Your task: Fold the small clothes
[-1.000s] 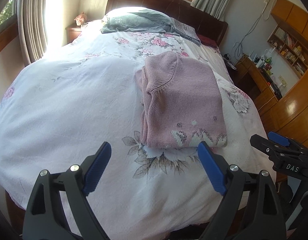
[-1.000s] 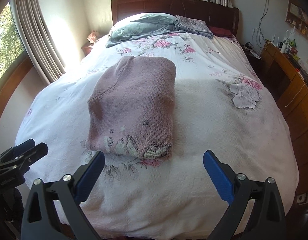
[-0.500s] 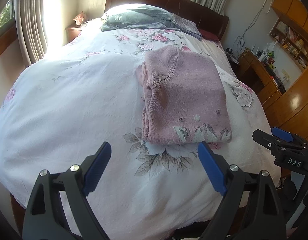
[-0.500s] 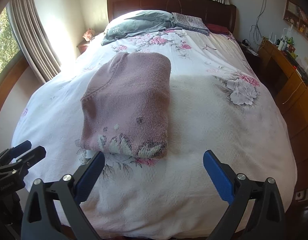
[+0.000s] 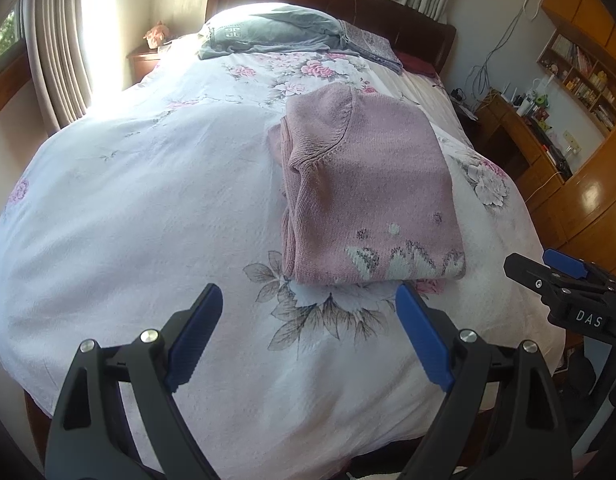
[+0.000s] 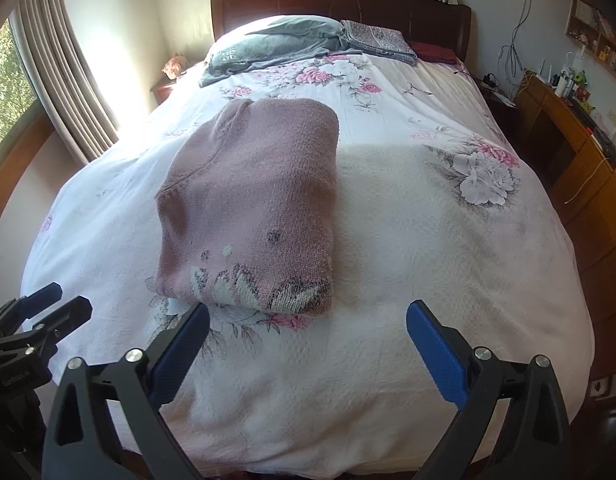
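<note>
Both the left gripper (image 5: 308,332) and right gripper (image 6: 308,350) are hovering with jaws wide, holding nothing. The pink sweater (image 5: 368,188) is lying folded on the bed (image 5: 147,200), just ahead of the jaws. Its long axis is running away from them, patterned hem nearest. A good finish probably means leaving the fold undisturbed.

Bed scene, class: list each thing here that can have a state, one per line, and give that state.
Pink sweater: folded into a rectangle, lying flat on the bedspread, held by neither gripper.
Left gripper: open, empty, short of the sweater's near edge.
Right gripper: open, empty, near the sweater's patterned hem.
Grey garment: loosely laid by the headboard.
Curtain: drawn aside, window showing.
</note>
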